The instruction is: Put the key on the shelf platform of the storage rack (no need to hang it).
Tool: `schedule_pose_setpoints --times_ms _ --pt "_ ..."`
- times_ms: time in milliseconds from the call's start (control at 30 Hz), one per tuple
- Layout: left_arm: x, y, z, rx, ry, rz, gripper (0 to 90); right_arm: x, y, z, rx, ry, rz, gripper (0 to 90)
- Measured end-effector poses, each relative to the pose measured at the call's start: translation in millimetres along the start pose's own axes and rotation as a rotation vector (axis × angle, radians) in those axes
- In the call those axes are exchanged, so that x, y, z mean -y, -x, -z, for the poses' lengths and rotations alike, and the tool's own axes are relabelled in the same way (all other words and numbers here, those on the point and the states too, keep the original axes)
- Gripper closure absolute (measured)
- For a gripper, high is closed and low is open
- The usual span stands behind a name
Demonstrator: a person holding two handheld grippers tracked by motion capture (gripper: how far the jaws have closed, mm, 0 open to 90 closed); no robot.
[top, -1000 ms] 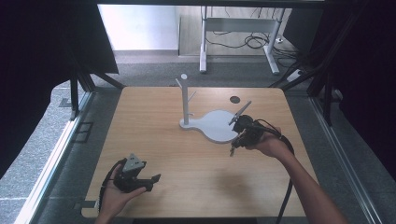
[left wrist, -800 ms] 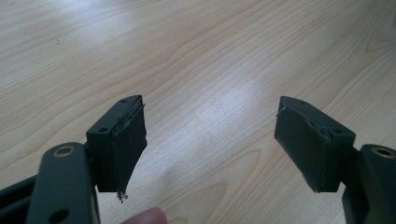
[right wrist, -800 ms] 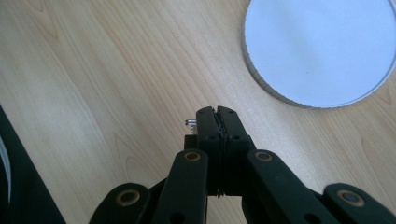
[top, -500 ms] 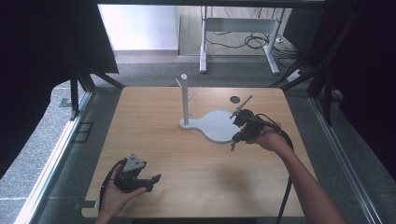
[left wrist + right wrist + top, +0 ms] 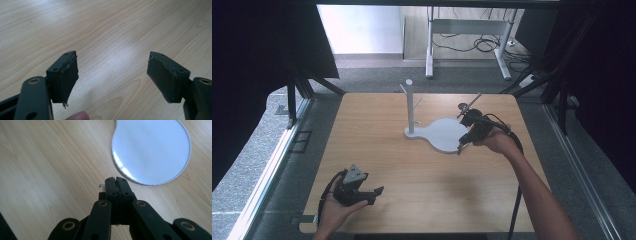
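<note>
My right hand-held gripper (image 5: pixel 115 180) is pressed together on a thin metal pin (image 5: pixel 101 186) just beside the white stand base (image 5: pixel 152 147). I judge it is being carried; next, aim it at the stand. My left hand-held gripper (image 5: pixel 112 75) is spread over the surface (image 5: pixel 105 30).

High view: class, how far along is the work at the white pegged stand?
Done: nothing visible; the white stand's pegs are bare. In hand: the right gripper, jaws shut, is at the rim of the stand's round base; a tiny metal tip peeks beside them, too small to identify. The left gripper waits open. Left: seemingly everything at the stand.
</note>
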State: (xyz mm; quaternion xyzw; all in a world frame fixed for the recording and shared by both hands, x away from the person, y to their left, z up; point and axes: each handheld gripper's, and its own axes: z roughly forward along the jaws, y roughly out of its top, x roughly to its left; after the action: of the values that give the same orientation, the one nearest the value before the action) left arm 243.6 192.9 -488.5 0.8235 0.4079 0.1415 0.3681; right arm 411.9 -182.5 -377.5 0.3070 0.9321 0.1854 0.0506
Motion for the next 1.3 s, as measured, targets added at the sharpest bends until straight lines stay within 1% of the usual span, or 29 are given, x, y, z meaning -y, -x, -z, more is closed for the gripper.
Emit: schedule_pose_setpoints --times_ms 33,100,167,233,300,333,433,633,800,833,967,1167,1300 --pt "-0.1 -0.1 0.2 0.000 -0.001 0.000 25.1 -0.6 1.9 -0.3 0.001 0.003 -0.009 89.2" --pt "-0.1 -0.1 0.4 0.000 -0.001 0.001 25.1 -1.1 4.1 -0.6 -0.002 0.007 -0.013 89.2" --pt "0.2 -0.6 0.5 -0.002 -0.001 0.006 25.1 -2.1 9.2 -2.0 -0.004 0.009 -0.030 89.2" --pt "0.4 -1.3 0.6 -0.004 0.000 0.008 25.1 -2.4 10.7 -2.5 -0.003 0.008 -0.033 89.2" --pt "0.3 -1.5 0.6 -0.004 -0.002 0.008 25.1 -3.5 15.1 -3.2 0.000 0.008 -0.043 89.2" --pt "0.3 -1.7 0.4 -0.003 -0.001 0.006 25.1 -3.5 15.1 -3.2 0.000 0.008 -0.043 89.2" --pt "0.2 -1.5 -0.2 -0.003 -0.007 0.002 24.6 -6.6 20.8 -4.0 0.000 0.021 -0.066 89.2" --pt "0.3 -2.2 0.3 -0.002 -0.005 0.005 24.6 -13.0 26.5 -5.4 -0.001 0.027 -0.074 89.2" --pt "0.4 -2.2 0.3 -0.003 -0.007 0.001 24.6 -15.7 30.4 -5.6 -0.007 0.044 -0.084 89.2" --pt "0.2 -1.7 0.3 -0.001 -0.006 0.001 24.7 -16.6 32.5 -7.2 -0.007 0.045 -0.092 89.2" --pt "0.1 -1.2 -0.1 -0.002 -0.008 -0.002 24.7 -18.6 36.1 -10.7 0.002 0.041 -0.091 89.2" --pt "0.1 -0.8 -0.7 -0.001 -0.007 -0.005 24.7 -25.4 45.8 -18.7 0.009 0.039 -0.115 89.2" --pt "0.2 -0.6 -0.8 -0.001 -0.009 -0.008 24.7 -28.7 51.2 -24.9 0.003 0.049 -0.123 89.2"
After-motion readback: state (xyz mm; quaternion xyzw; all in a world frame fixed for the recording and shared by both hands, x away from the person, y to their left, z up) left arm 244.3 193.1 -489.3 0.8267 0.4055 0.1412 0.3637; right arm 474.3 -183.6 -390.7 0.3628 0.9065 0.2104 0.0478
